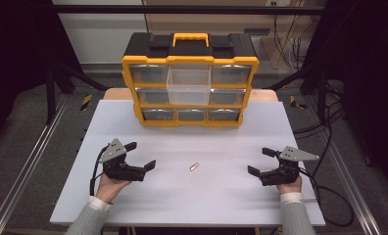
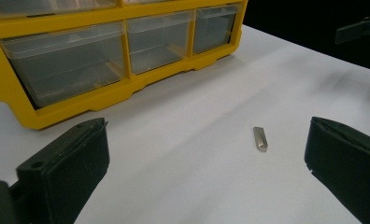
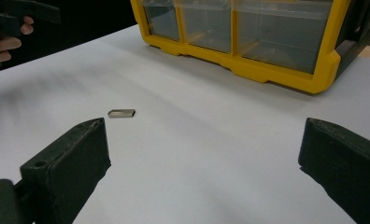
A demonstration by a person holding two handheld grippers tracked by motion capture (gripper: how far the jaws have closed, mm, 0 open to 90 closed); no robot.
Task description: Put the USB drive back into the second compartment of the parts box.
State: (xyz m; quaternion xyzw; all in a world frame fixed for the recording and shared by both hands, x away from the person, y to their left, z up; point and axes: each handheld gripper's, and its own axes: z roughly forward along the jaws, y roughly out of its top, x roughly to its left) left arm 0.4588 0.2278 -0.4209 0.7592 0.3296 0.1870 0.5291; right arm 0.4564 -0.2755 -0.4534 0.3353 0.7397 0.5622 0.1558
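Left tongs apart | right tongs apart | metal piece: small, flat, silvery, oblong

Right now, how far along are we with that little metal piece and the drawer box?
Done: one clear drawer of the yellow drawer box is pulled out. In hand: nothing; the left gripper and right gripper are open. Left: the metal piece lies untouched on the table.

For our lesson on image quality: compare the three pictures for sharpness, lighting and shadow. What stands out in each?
High view: soft overall, white table evenly lit, dark surroundings. Left gripper view: small metal piece fairly crisp, near jaws blurred, faint smudgy shadows on the table. Right gripper view: yellow drawer organizer sharp, its clear drawers catching a mild sheen.
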